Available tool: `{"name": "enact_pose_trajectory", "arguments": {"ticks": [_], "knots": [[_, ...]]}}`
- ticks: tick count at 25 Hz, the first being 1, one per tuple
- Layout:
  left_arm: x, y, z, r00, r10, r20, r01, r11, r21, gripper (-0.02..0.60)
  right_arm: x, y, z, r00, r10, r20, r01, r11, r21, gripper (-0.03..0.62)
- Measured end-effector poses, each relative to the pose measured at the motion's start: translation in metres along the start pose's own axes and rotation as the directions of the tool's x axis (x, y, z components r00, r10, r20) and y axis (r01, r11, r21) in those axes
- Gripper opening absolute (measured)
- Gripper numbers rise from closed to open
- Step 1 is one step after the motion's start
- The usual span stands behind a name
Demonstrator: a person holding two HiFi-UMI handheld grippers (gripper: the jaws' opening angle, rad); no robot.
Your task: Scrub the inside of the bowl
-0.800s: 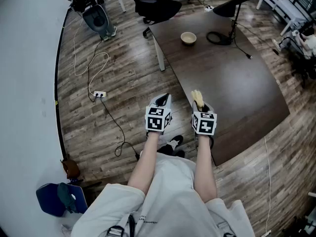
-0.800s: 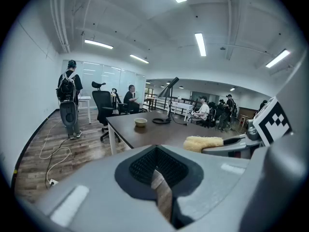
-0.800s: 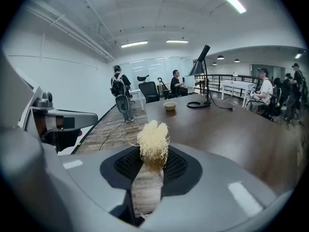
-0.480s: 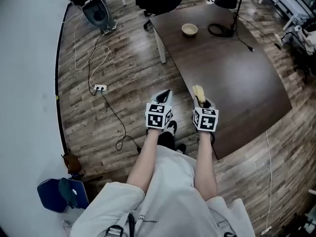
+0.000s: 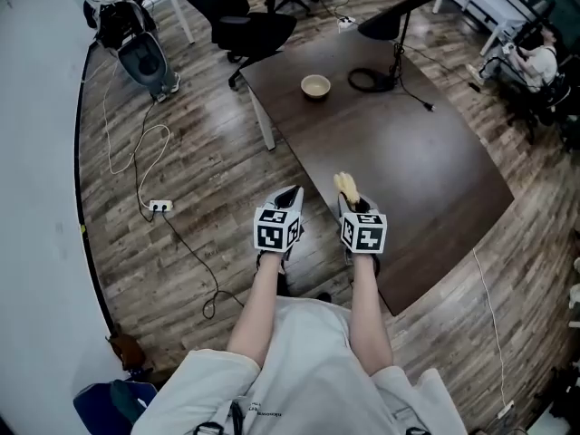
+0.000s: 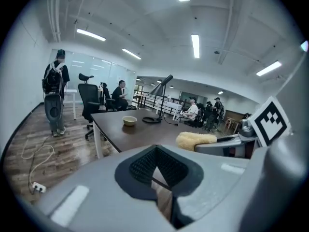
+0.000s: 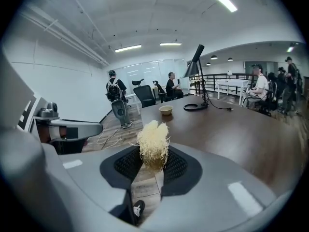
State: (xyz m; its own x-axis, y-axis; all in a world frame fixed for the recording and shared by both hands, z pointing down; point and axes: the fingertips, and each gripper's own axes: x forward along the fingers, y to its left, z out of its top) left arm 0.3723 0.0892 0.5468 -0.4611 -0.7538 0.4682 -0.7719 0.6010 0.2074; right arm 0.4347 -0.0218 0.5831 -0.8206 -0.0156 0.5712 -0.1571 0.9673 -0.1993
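Observation:
A small cream bowl point(image 5: 315, 85) point(image 6: 129, 121) point(image 7: 165, 110) stands on the far part of the dark brown table point(image 5: 399, 161), well ahead of both grippers. My right gripper point(image 5: 349, 198) point(image 7: 153, 161) is shut on a pale yellow fibre scrubber point(image 5: 344, 187) point(image 7: 153, 143) and hangs over the table's near left edge. My left gripper point(image 5: 289, 199) point(image 6: 155, 170) is shut with nothing in it, over the wood floor just left of the table. In the left gripper view the scrubber point(image 6: 195, 140) shows at the right.
A coiled black cable point(image 5: 365, 80) and a black desk lamp point(image 5: 399, 14) sit past the bowl. Office chairs point(image 5: 243, 27) stand at the table's far end. A white cable and power strip point(image 5: 159, 206) lie on the floor at left. People stand or sit at the room's edges.
The head view has shifted: table, bowl and both grippers now appear further left and slightly lower. The grippers keep their side-by-side pose, the scrubber still held.

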Motion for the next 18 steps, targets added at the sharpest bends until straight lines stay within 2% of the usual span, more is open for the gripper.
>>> {"name": "enact_pose_trajectory", "arguments": {"ticks": [5, 11, 18], "knots": [[0.027, 0.031, 0.025, 0.997, -0.075, 0.003, 0.075, 0.996, -0.040, 0.000, 0.033, 0.005, 0.021, 1.000, -0.021, -0.021, 0.021, 1.000, -0.007, 0.126], [0.064, 0.059, 0.042, 0.983, -0.183, 0.025, 0.185, 0.976, -0.112, 0.000, 0.071, 0.004, 0.038, 0.996, -0.070, -0.057, 0.068, 0.997, -0.028, 0.126], [0.096, 0.088, 0.077, 0.968, -0.249, 0.025, 0.249, 0.967, -0.044, 0.000, 0.110, 0.000, 0.076, 0.992, -0.115, -0.046, 0.114, 0.993, -0.020, 0.127]]}}
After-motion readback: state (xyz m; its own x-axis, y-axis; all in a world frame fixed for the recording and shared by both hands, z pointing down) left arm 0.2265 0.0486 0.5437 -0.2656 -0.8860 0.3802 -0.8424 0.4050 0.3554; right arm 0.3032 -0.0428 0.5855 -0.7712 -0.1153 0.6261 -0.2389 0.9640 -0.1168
